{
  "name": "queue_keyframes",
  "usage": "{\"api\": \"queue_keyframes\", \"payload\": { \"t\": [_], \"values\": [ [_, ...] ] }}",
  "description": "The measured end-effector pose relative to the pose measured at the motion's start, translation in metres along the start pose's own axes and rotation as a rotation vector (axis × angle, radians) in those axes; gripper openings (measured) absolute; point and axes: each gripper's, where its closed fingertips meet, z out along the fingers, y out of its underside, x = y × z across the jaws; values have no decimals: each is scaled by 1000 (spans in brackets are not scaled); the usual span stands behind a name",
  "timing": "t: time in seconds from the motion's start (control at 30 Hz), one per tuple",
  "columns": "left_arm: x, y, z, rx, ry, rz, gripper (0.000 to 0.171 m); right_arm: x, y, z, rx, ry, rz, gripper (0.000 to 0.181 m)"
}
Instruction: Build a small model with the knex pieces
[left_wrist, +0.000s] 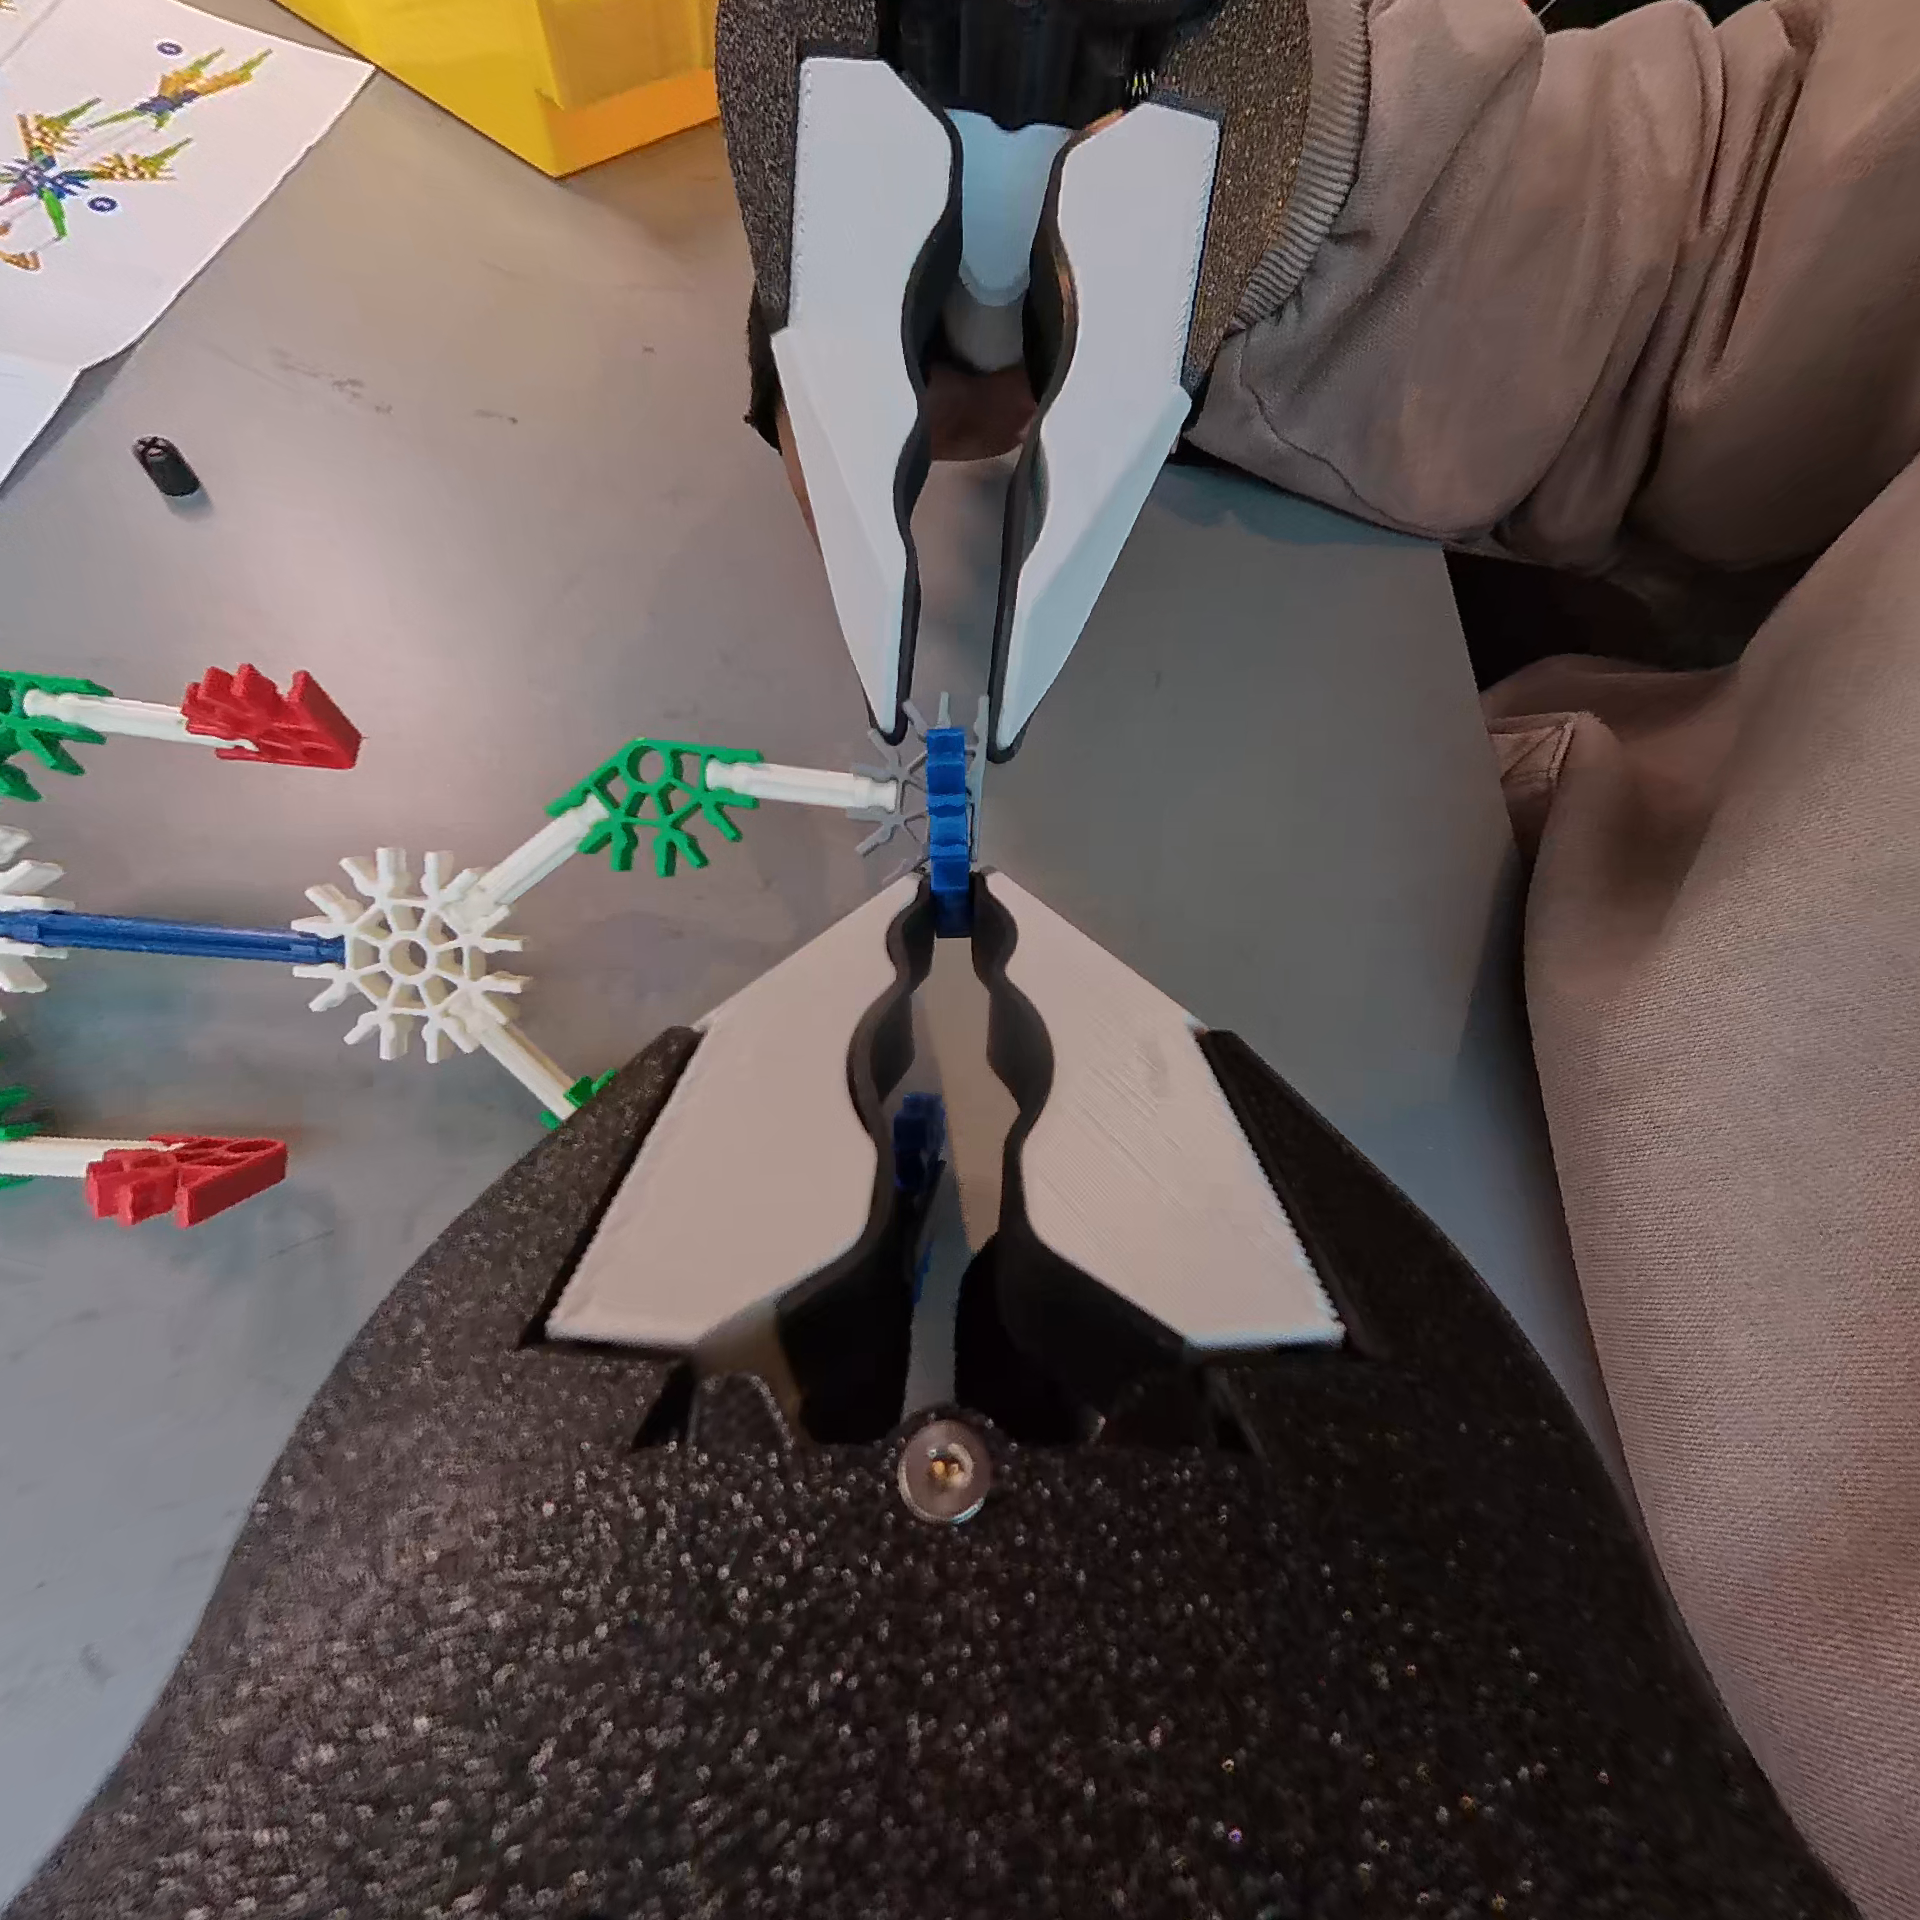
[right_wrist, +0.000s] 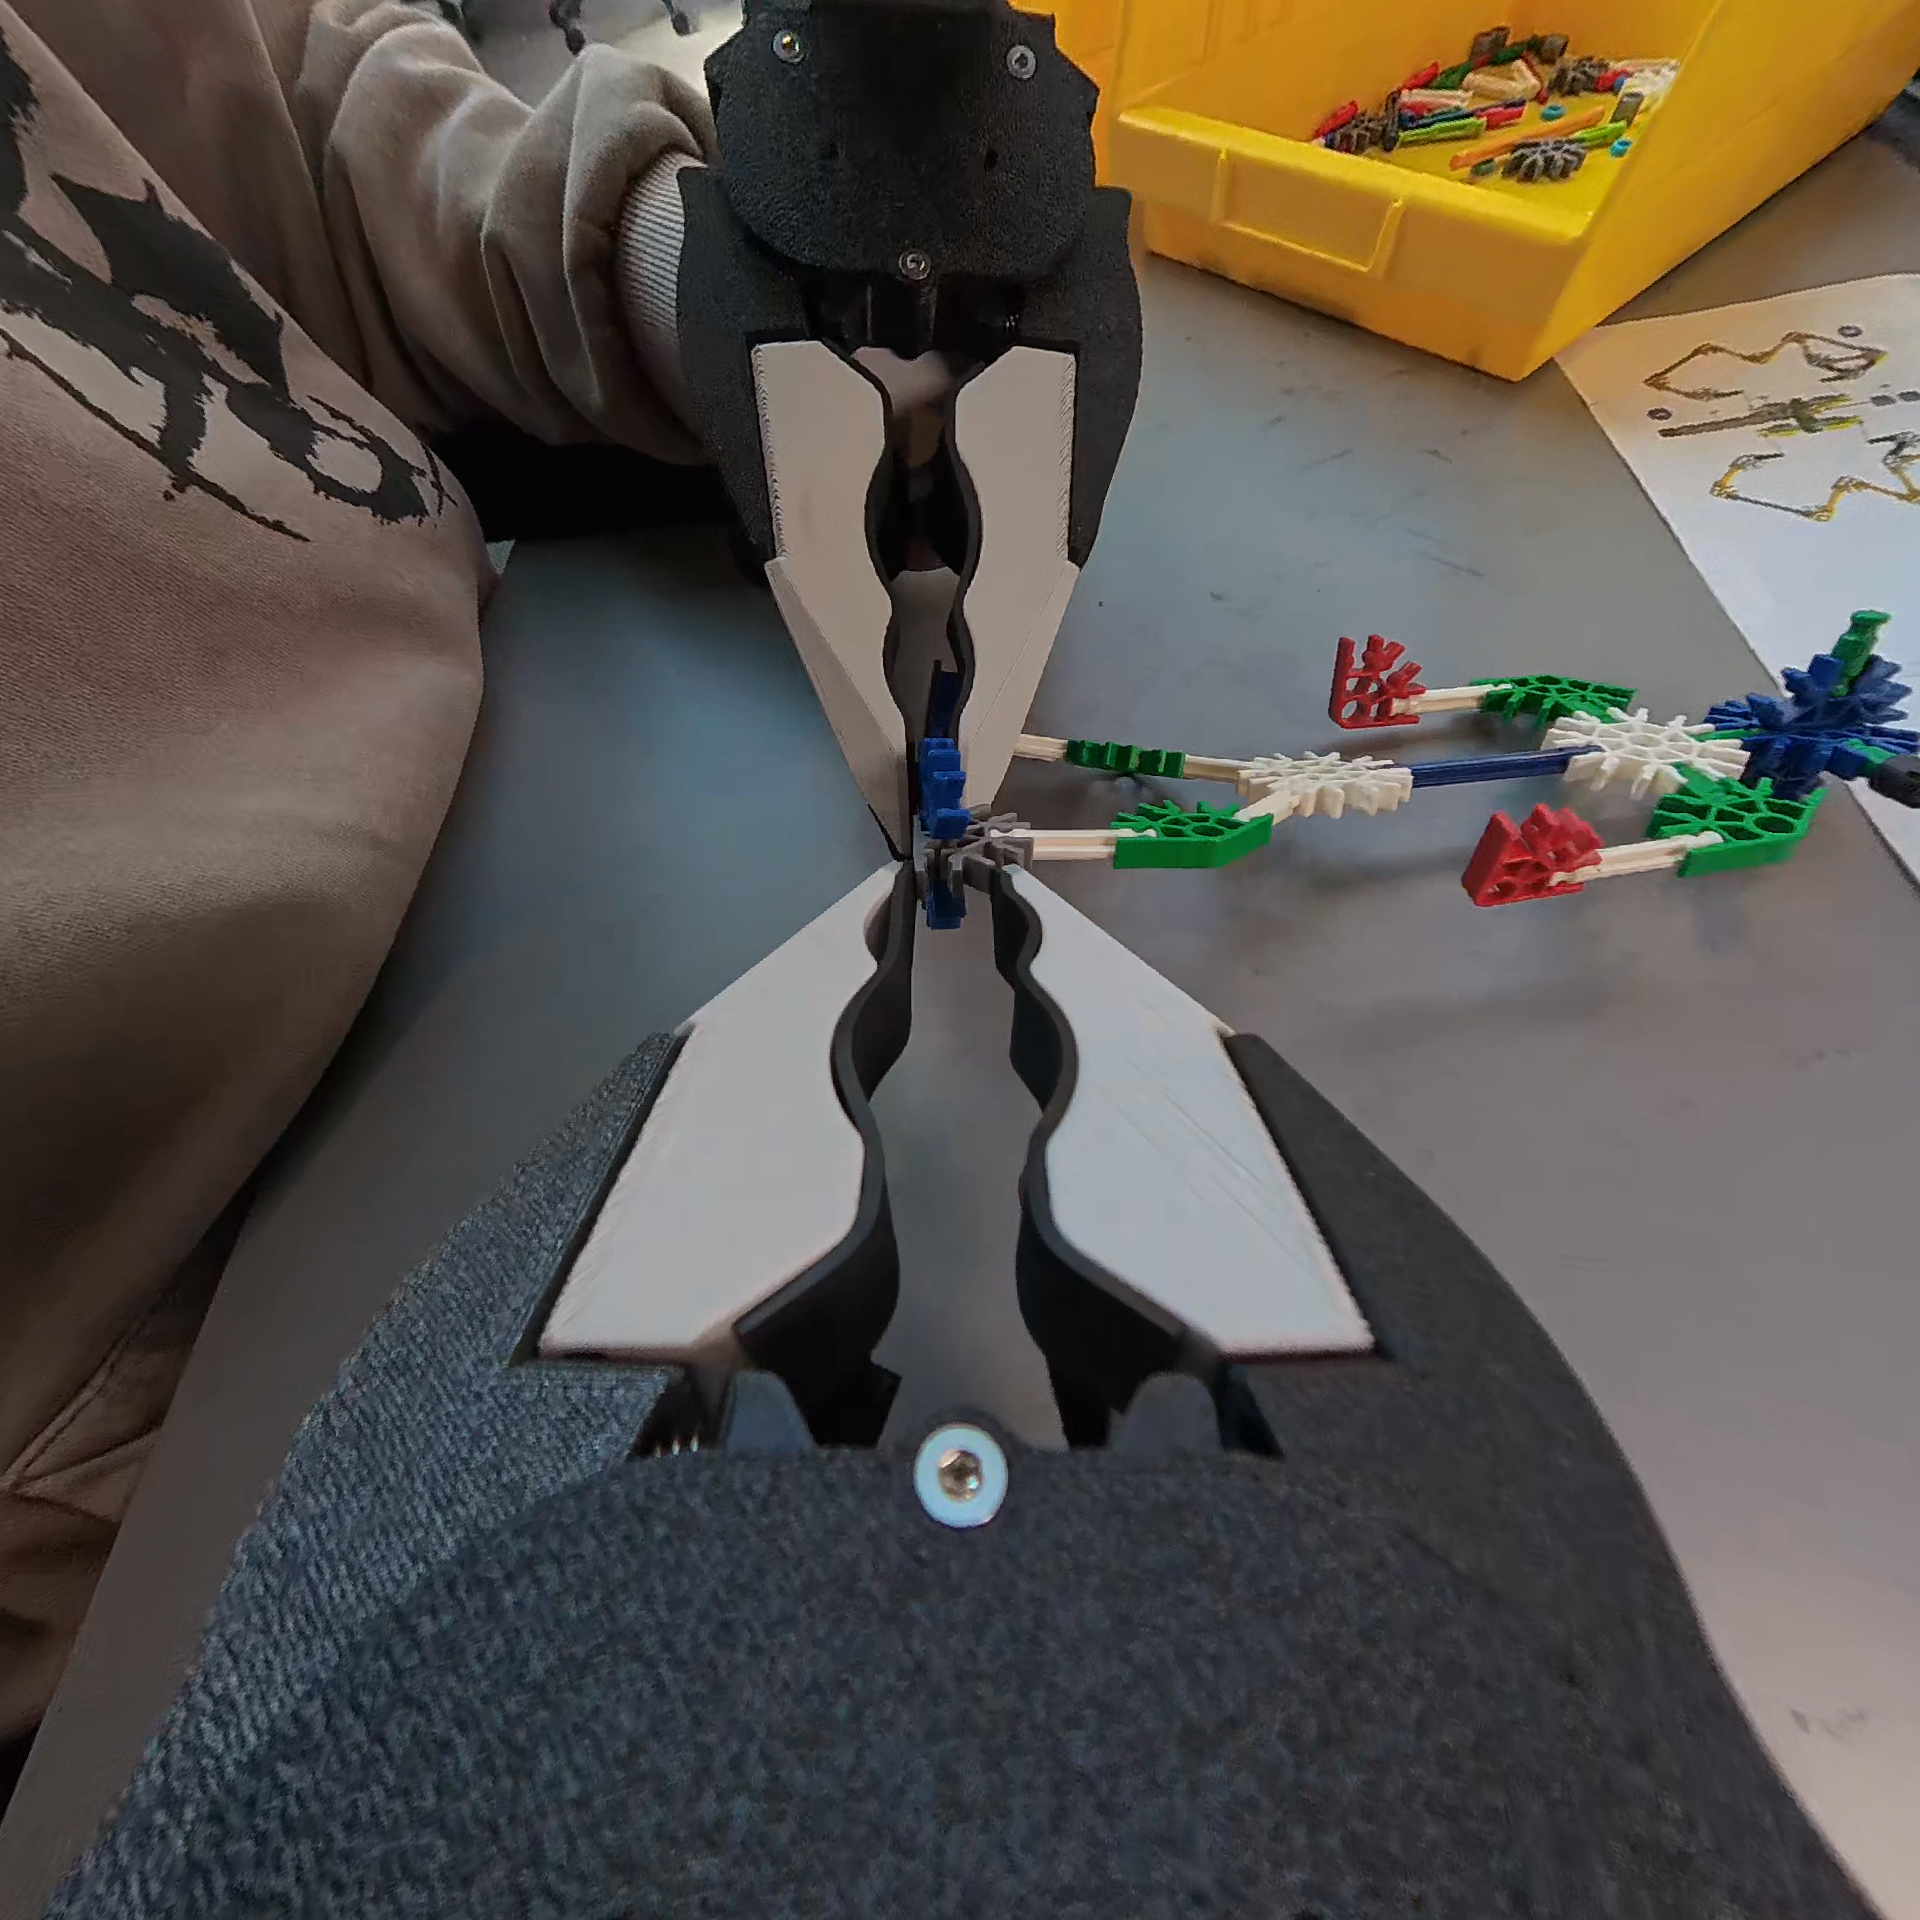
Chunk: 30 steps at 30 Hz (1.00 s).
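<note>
At the near edge of the grey table (left_wrist: 468, 343), the left gripper (left_wrist: 948, 902) pinches a blue connector (left_wrist: 948, 821). Facing it, the right gripper (right_wrist: 951, 894) is clamped on a grey connector (right_wrist: 977, 836) ending the toy model (right_wrist: 1320, 779). Farther off stands a yellow bin (right_wrist: 1351, 229).

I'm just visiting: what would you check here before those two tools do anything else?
1. Left tool clamps the blue toothed plastic connector: ok.
2. Right tool grips the grey snowflake-shaped plastic connector: cannot tell; its tips flank it.
3. Blue and grey connectors touch: ok.
4. White plastic rod sits in the grey connector: ok.
5. Far end of the multicoloured rod-and-connector model rests on the grey table: ok.
</note>
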Motion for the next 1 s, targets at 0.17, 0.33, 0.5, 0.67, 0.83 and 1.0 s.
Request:
{"api": "queue_keyframes", "payload": {
  "t": [0.17,0.33,0.5,0.67,0.83,1.0],
  "values": [
    [-4,0,-5,-9,-51,45,11,7,0,-4,24,3,33,13],
    [-7,3,-7,-9,-64,38,8,7,-2,-3,45,-11,52,13],
    [-8,2,-3,-5,-73,53,4,6,0,-3,32,-3,38,13],
    [-7,-2,-6,17,-44,31,4,5,3,-3,-12,21,-10,13],
    [-5,-3,-4,-8,-48,46,3,3,4,-2,-49,48,-60,13],
    [-5,-7,-3,25,-49,20,2,3,3,-4,-30,37,-34,13]
  ]
}}
